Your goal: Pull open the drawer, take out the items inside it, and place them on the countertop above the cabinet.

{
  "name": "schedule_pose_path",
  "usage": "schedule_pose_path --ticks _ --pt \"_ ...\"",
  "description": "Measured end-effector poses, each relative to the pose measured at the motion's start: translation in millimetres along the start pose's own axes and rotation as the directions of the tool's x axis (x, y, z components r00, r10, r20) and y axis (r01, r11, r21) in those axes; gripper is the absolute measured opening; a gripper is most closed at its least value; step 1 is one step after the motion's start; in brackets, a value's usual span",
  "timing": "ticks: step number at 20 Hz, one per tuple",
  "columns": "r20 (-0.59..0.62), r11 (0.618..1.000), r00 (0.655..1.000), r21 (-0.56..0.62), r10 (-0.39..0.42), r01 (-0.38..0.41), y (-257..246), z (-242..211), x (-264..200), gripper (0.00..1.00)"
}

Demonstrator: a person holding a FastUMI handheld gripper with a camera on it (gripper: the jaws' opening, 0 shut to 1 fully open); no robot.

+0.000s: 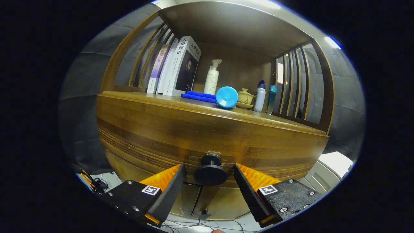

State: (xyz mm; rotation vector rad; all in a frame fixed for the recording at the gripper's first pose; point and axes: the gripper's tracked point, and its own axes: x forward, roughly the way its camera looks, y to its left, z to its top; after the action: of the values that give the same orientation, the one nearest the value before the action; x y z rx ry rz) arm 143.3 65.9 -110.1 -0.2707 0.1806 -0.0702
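A wooden cabinet's drawer front (207,139) fills the space just ahead of me, closed flush with the cabinet. Its round dark knob (210,172) sticks out toward me and sits between my two fingers. My gripper (210,171) is open, with a gap on each side of the knob; neither finger touches it. Above the drawer runs the wooden countertop (145,97), under a shelf roof with slatted sides. The drawer's contents are hidden.
On the countertop stand books (176,69) at the left, a white pump bottle (212,79), a folded blue cloth (199,95), a blue round object (226,97), a small lidded teapot (245,97) and two bottles (260,96). Cables lie on the floor below.
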Motion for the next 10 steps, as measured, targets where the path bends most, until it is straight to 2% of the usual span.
schedule_pose_path --ticks 5,10 --pt "0.008 0.992 0.999 0.125 0.033 -0.033 -19 16 -35 0.96" --pt "0.122 0.976 0.991 0.200 0.058 -0.081 -59 72 -92 0.95"
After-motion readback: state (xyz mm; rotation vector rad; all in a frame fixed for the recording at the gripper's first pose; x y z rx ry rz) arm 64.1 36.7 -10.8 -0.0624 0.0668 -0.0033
